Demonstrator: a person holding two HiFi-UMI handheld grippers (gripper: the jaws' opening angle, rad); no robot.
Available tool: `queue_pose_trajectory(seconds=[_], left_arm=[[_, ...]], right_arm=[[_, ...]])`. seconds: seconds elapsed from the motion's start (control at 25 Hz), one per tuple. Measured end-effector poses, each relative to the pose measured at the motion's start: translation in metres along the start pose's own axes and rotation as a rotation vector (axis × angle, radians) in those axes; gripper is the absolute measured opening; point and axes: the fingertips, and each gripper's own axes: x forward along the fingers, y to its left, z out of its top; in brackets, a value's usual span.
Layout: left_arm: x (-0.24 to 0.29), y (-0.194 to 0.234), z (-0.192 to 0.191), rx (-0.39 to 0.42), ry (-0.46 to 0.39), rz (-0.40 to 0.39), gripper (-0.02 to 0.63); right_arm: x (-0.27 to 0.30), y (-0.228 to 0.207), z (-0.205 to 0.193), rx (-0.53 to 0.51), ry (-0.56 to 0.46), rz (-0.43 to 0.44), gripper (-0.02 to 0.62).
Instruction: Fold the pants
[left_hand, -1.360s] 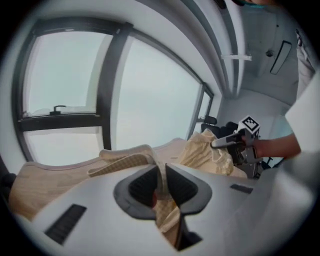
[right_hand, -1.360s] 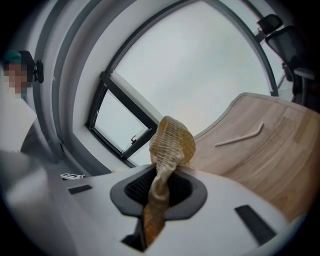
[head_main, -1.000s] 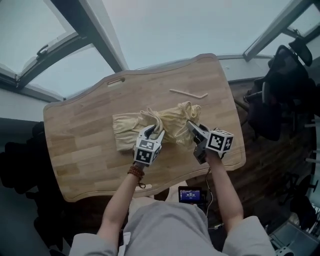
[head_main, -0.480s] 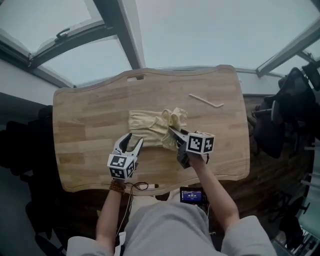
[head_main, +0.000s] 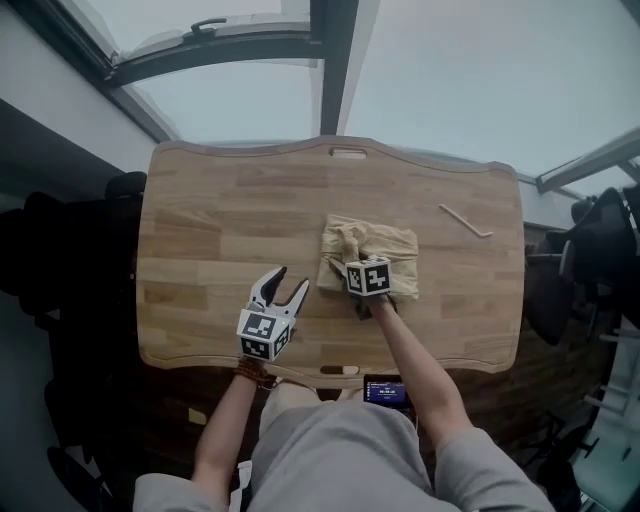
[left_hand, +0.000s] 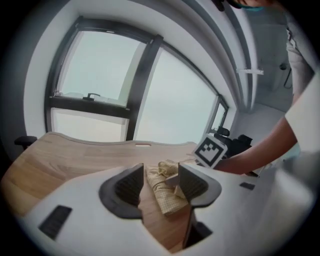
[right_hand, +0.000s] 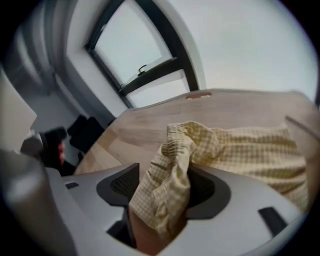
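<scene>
Only one pants (head_main: 386, 242), bunched — one stick (head_main: 463, 221), one table (head_main: 210, 230).

This looks like an office or study room. A wooden desk (head_main: 200, 220) with a cable slot (head_main: 347, 153) stands against large windows (head_main: 450, 80). Black office chairs (head_main: 595, 245) sit beside the desk at both ends.

Soft even daylight, fisheye-warped edges

Pants (head_main: 385, 243) of soft, crumpled, yellow-checked woven cloth, table (head_main: 220, 230) of smooth, matt, pale wood planks with visible grain
</scene>
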Motion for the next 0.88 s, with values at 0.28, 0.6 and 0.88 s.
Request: queue_pose_trajectory(seconds=[0.28, 0.6, 0.88], left_arm=[[0.004, -0.028, 0.033, 0.085, -0.123, -0.124, 0.145], [-0.036, -0.113, 0.127, 0.249, -0.369, -0.152, 0.018], [-0.100, -0.203, 0.174, 0.278, -0.594, -0.001, 0.006]], right_arm=[[-0.101, 0.039, 0.038, -0.241, -0.361, -0.109, 0.249], [-0.280, 0.070, 0.060, -0.279, -0.764, -0.166, 0.051], [-0.375, 0.109, 0.041, -0.368, -0.958, -0.160, 0.011]])
